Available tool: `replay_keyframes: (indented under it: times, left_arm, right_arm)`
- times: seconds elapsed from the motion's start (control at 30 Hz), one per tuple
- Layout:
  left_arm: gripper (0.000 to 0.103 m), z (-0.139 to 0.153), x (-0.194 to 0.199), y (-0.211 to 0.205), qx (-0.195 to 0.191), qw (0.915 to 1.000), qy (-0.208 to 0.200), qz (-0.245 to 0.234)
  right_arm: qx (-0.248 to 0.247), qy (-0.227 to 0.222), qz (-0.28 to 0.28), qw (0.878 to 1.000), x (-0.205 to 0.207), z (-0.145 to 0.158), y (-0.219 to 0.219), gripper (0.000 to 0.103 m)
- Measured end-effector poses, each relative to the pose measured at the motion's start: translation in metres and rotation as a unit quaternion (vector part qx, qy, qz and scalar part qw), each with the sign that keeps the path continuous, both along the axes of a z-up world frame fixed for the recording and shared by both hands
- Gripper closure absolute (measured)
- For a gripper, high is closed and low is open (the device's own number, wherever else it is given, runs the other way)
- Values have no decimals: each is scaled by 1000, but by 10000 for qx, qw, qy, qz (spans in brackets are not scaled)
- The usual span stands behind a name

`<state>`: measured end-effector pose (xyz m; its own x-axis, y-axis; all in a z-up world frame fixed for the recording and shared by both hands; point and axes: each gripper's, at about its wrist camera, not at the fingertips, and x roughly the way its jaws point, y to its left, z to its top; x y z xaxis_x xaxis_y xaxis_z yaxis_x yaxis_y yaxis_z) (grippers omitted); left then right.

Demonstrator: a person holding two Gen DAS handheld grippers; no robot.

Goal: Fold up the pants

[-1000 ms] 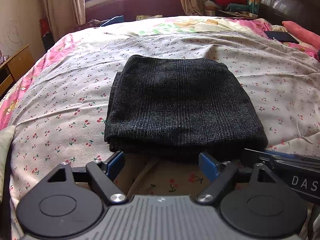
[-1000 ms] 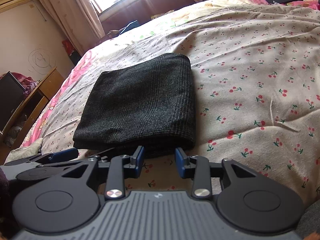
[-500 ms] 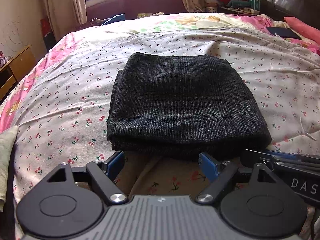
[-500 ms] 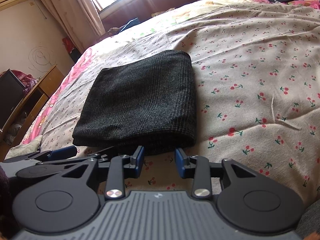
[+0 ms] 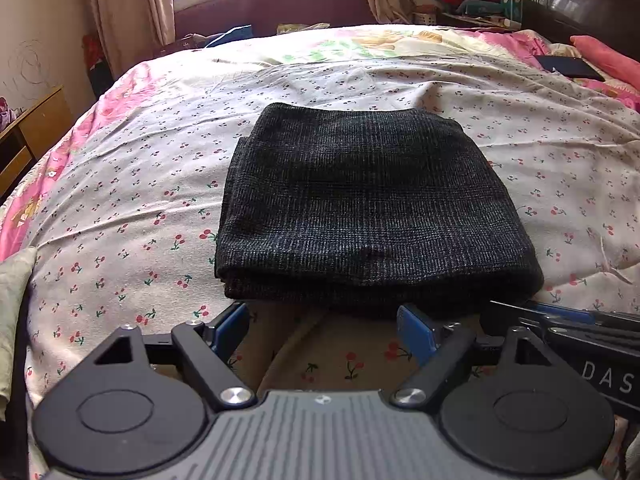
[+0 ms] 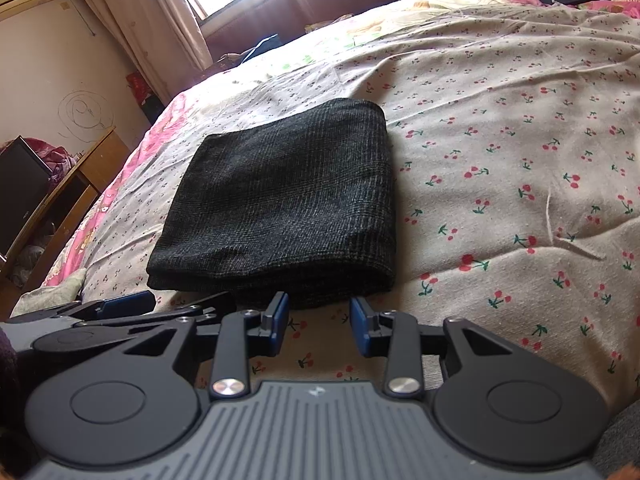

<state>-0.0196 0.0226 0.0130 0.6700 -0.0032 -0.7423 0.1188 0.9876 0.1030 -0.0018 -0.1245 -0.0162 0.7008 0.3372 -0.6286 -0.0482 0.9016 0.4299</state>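
The dark grey checked pants (image 5: 368, 208) lie folded into a compact rectangle on the cherry-print bedsheet (image 5: 120, 208). My left gripper (image 5: 322, 330) hovers just short of the near edge of the stack, jaws wide open with only sheet between them. In the right wrist view the pants (image 6: 280, 208) sit ahead and to the left. My right gripper (image 6: 319, 322) stands at their near right corner, open by a narrower gap and holding nothing. Each gripper shows in the other's view: the right gripper (image 5: 560, 328) at the right edge, the left gripper (image 6: 120, 306) at the left edge.
A wooden bedside cabinet (image 5: 36, 128) stands off the bed's left side. A dark flat device (image 5: 570, 67) and a pink pillow (image 5: 608, 60) lie at the far right by the dark headboard. A pale cloth (image 5: 12, 300) hangs at the near left edge.
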Motion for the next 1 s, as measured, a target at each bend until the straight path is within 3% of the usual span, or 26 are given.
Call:
replay_keyframes:
  times: [1.0]
  left_arm:
    - [10, -1, 1, 1, -14, 10000, 25, 17]
  right_arm:
    - [79, 58, 9, 10000, 3, -3, -2, 67]
